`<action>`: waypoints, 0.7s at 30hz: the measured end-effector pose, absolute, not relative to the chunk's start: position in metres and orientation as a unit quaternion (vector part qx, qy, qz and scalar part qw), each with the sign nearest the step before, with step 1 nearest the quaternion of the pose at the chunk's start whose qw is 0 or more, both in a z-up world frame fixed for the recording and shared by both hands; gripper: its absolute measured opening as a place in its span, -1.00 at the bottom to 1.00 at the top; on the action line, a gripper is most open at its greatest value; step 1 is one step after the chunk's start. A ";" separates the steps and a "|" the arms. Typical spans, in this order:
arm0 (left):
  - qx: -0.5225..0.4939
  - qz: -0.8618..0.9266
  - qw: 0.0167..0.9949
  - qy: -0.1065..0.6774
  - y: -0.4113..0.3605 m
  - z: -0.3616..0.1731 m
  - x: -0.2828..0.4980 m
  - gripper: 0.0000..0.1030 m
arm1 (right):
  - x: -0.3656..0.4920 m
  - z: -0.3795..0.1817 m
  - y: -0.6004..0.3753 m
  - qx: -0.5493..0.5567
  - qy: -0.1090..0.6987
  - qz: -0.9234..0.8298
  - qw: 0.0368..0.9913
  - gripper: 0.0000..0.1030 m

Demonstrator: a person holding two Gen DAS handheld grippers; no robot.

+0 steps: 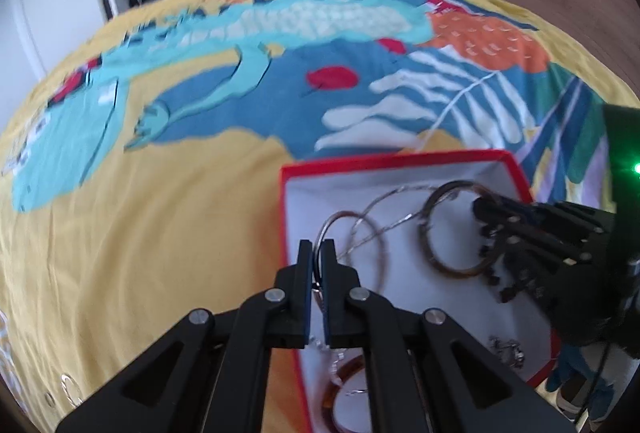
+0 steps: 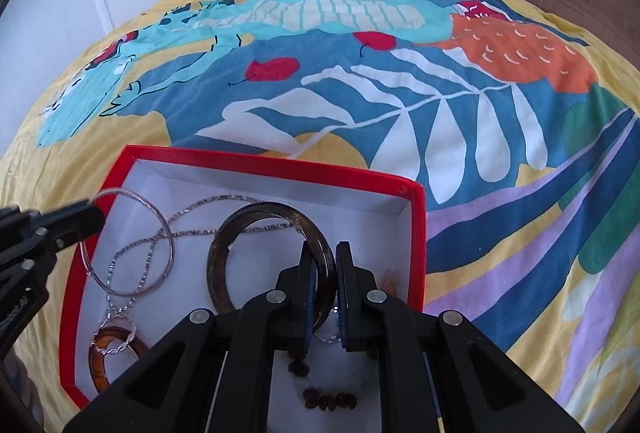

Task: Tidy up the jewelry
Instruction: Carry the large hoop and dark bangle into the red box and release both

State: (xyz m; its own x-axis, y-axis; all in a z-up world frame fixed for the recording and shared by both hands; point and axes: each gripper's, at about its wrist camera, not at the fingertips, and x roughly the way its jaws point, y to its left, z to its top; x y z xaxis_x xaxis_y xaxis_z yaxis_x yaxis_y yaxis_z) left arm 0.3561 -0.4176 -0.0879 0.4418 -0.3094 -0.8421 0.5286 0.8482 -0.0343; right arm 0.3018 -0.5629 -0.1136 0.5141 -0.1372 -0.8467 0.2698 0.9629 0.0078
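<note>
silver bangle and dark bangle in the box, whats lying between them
A thin silver chain crosses the white box floor between the silver bangle and the dark bangle; the right wrist view shows it clearest.

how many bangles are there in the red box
3 that I can see: a thin silver bangle held by the left gripper, a dark brown bangle held by the right gripper, and an amber bangle lying in the box's near-left corner. Others may be hidden.

I count one red box [image 2: 416,233]. In it I see three bangles [image 2: 272,257], one chain [image 2: 144,253] and some brown beads [image 2: 330,401]. I hold two grippers [image 2: 323,265].
</note>
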 end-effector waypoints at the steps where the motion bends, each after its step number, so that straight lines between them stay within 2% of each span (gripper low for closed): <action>1: 0.117 -0.246 0.839 0.471 -0.416 -0.093 0.357 -0.93 | 0.302 -0.115 -0.564 0.071 0.479 -0.118 0.867 -0.82; 13: 0.136 -0.242 0.825 0.492 -0.423 -0.109 0.340 -0.86 | 0.304 -0.121 -0.567 0.071 0.486 -0.129 0.861 -0.77; 16: 0.132 -0.240 0.819 0.504 -0.424 -0.109 0.341 -0.86 | 0.305 -0.121 -0.565 0.065 0.488 -0.131 0.861 -0.59; 20: 0.125 -0.241 0.816 0.510 -0.422 -0.107 0.342 -0.86 | 0.301 -0.112 -0.565 0.074 0.475 -0.132 0.867 -0.23; 21: 0.127 -0.241 0.817 0.509 -0.422 -0.106 0.342 -0.86 | 0.299 -0.108 -0.566 0.079 0.472 -0.129 0.869 -0.22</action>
State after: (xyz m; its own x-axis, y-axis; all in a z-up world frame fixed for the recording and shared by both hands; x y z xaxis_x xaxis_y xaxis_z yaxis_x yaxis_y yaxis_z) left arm 0.3418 -0.4215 -0.1061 0.3664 -0.2649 -0.8919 0.5226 0.8517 -0.0383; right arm 0.2992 -0.5657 -0.1078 0.5216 -0.1502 -0.8399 0.2993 0.9540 0.0153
